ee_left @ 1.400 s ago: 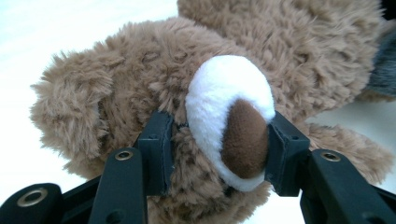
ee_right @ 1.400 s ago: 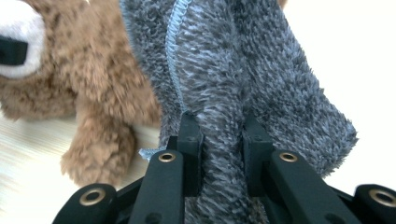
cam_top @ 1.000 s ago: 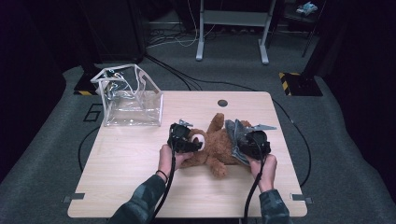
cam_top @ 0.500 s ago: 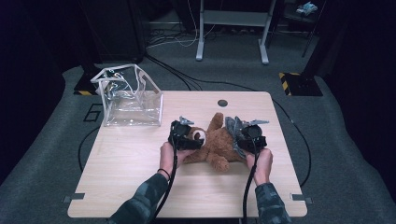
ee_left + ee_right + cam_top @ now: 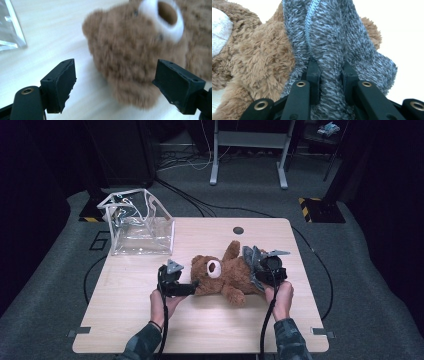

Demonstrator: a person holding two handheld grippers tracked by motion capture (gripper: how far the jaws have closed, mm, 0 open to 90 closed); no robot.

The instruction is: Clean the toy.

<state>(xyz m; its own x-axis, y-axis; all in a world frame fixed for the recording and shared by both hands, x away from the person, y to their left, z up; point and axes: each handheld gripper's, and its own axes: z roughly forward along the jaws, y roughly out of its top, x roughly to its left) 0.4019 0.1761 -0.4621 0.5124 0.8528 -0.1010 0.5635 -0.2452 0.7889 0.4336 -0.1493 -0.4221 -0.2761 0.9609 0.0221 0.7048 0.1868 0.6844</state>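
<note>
On the wooden table [image 5: 200,330], keep the right gripper [image 5: 329,71] clamped on the fuzzy grey garment [image 5: 332,32] while the left gripper [image 5: 113,82], its jaws just opened wide and empty, closes squarely on the brown plush teddy bear [image 5: 130,55]

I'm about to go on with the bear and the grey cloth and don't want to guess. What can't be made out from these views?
- Teddy bear: blurred in the left gripper view; the open left gripper stands around its head without touching.
- Grey cloth: in the right gripper view the right gripper is shut on a fold; its lower part is hidden behind the jaws.
- Clear bag: cut off by the left gripper view's edge; contents too small to tell in the high view.
</note>
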